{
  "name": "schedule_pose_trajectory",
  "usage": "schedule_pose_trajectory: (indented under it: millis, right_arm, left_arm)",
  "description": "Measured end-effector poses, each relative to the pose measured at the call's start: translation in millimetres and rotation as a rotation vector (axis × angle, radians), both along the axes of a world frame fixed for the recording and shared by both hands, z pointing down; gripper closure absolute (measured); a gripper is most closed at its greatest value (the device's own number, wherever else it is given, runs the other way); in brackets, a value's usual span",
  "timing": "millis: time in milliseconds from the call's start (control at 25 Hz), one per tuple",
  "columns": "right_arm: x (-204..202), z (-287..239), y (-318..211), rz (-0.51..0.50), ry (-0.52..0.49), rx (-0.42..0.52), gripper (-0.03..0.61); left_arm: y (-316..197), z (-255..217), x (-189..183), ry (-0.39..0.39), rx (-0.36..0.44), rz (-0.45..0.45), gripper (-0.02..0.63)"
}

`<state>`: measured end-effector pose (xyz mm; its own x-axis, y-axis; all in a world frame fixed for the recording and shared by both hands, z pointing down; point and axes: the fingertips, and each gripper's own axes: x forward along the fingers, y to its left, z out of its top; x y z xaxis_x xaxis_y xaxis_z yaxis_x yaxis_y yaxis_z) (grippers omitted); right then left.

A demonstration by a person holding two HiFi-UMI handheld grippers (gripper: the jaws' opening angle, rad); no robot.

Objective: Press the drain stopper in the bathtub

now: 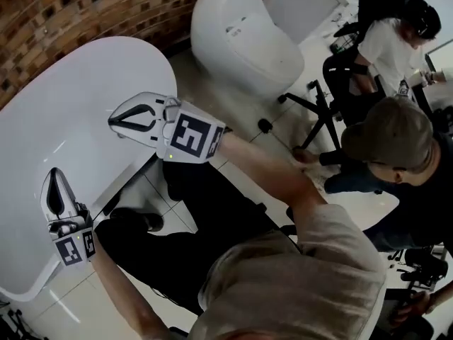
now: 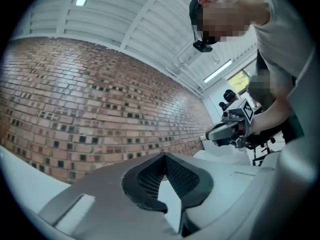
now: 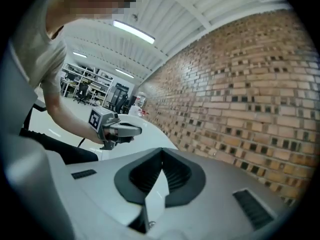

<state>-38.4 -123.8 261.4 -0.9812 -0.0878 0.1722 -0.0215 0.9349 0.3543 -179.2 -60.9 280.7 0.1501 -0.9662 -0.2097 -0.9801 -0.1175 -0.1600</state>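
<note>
The white bathtub (image 1: 64, 119) fills the left of the head view; I cannot make out its drain stopper in any view. My left gripper (image 1: 55, 176) hangs over the tub's near rim, jaws closed together and pointing away from me. My right gripper (image 1: 113, 121) is held over the tub's right side, its jaws shut and pointing left. Nothing sits between either pair of jaws. In the left gripper view, the left gripper (image 2: 165, 155) has its tips touching, with the right gripper (image 2: 225, 132) beyond. The right gripper view shows the right gripper (image 3: 161, 151) closed and the left gripper (image 3: 122, 130) ahead.
A brick wall (image 1: 42, 13) runs behind the tub. A second white rounded fixture (image 1: 241, 41) stands at the back. An office chair (image 1: 329, 112) and a person in a cap (image 1: 396, 140) are at the right; another person (image 1: 389, 44) sits farther back.
</note>
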Motion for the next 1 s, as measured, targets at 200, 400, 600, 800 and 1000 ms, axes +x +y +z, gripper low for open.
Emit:
schedule_pose_trajectory:
  millis: [200, 400, 600, 800, 1000]
  right_arm:
    - [74, -45, 76, -0.024, -0.077, 0.102, 0.578]
    - [119, -80, 112, -0.004, -0.127, 0.124, 0.578]
    - [134, -131, 139, -0.049, -0.277, 0.100, 0.578]
    - [150, -166, 177, -0.136, -0.374, 0.128, 0.578]
    - [160, -177, 191, -0.128, -0.391, 0.213, 0.578]
  left_arm:
    - [48, -60, 88, -0.047, 0.025, 0.133, 0.611]
    - [71, -116, 138, -0.067, 0.078, 0.196, 0.611]
    - [109, -158, 168, -0.063, 0.135, 0.228, 0.611]
    - [143, -175, 185, -0.061, 0.169, 0.244, 0.611]
    - [156, -168, 187, -0.069, 0.146, 0.268, 0.611]
